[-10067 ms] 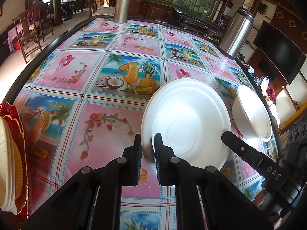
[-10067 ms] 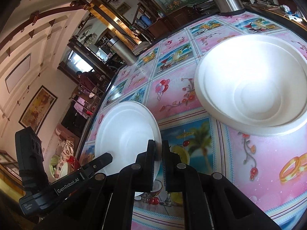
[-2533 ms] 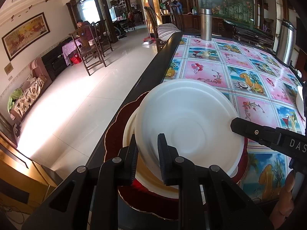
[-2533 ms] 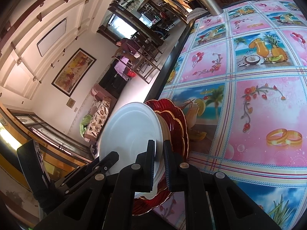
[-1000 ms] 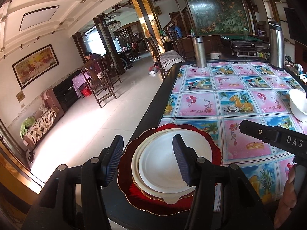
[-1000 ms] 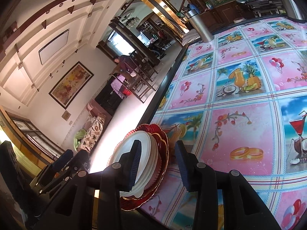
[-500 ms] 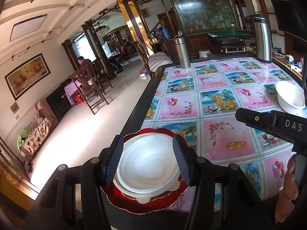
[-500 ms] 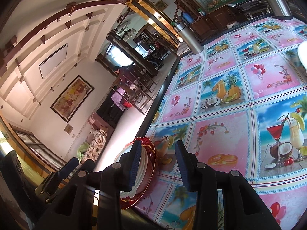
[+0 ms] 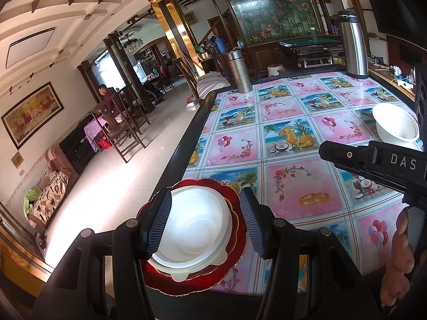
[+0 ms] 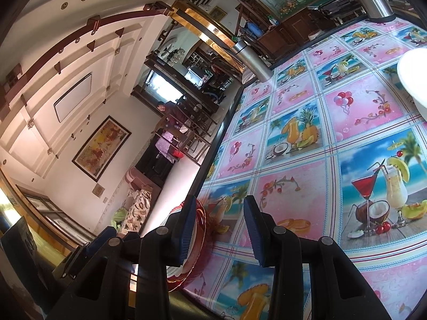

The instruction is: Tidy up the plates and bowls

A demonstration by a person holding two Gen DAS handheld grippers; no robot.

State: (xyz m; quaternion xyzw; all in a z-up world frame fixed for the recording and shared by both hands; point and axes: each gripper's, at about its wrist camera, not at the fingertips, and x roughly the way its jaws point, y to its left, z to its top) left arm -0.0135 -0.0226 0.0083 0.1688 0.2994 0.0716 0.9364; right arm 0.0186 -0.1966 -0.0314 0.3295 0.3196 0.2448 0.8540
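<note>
A stack of plates sits at the table's near left corner, a white plate on top and a scalloped red plate at the bottom. My left gripper hovers open above and behind the stack, its fingers framing it without touching. In the right wrist view my right gripper is open and holds nothing, and the red plate's rim peeks past its left finger. A white bowl stands apart at the far right of the table, and its edge shows in the right wrist view.
The table wears a pink and blue picture cloth and has a black edge on its left. Two steel flasks stand at the far end. A hand holds the right gripper's black frame.
Both grippers have drawn back and swung right from the plate stack, which now looks smaller and lower in both views. More of the white bowl shows. The jaws stay open.
</note>
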